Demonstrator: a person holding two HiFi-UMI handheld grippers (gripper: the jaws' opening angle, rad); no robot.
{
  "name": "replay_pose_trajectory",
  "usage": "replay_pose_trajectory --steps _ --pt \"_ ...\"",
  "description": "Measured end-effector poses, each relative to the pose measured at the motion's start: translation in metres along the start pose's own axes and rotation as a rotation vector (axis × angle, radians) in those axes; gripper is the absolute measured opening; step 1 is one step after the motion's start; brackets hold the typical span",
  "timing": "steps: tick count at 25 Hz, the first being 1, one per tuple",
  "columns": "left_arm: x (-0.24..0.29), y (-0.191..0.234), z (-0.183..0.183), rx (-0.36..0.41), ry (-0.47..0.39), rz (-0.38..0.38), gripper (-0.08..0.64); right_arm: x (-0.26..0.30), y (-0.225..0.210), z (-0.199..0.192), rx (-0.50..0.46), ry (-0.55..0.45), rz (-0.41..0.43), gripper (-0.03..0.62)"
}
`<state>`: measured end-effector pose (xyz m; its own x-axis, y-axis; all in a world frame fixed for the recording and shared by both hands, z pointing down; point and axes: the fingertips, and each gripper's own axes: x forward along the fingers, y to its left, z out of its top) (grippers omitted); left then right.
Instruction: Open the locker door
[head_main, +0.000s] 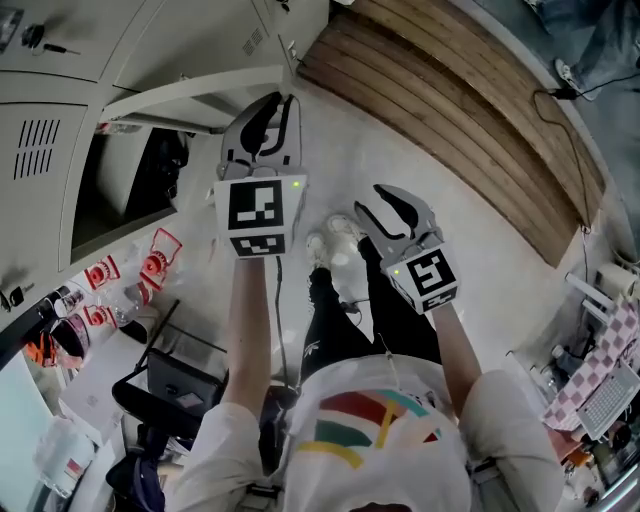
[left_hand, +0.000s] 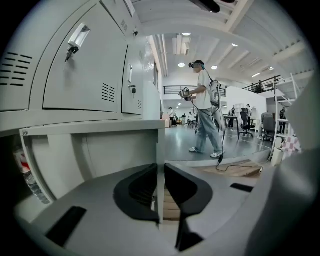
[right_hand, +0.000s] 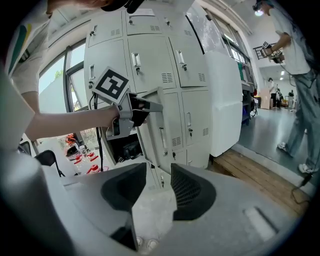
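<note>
Grey steel, the locker door (left_hand: 100, 155) is standing ajar toward your eleven o'clock, its free edge running upright. Your left gripper (left_hand: 160, 192) is pinching that edge in its jaws, while your right gripper (right_hand: 159, 187) is hovering at four o'clock, jaws spread, empty.

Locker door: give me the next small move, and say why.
Probably pull the left gripper a little further outward to swing the locker door wider: its jaws are clamped on the door's free edge, the compartment behind is already exposed, and the right gripper hangs open and empty.
</note>
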<state>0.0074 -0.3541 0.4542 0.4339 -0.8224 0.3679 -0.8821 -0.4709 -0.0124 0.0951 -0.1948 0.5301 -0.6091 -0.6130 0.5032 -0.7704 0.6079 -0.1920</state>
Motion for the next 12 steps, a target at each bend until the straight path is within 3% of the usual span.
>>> replay_pose_trajectory --steps 12 --pt "0.0027 -0.0017 0.0013 0.004 -0.011 0.006 0.055 -0.0039 0.0009 -0.0012 0.004 0.000 0.000 0.146"
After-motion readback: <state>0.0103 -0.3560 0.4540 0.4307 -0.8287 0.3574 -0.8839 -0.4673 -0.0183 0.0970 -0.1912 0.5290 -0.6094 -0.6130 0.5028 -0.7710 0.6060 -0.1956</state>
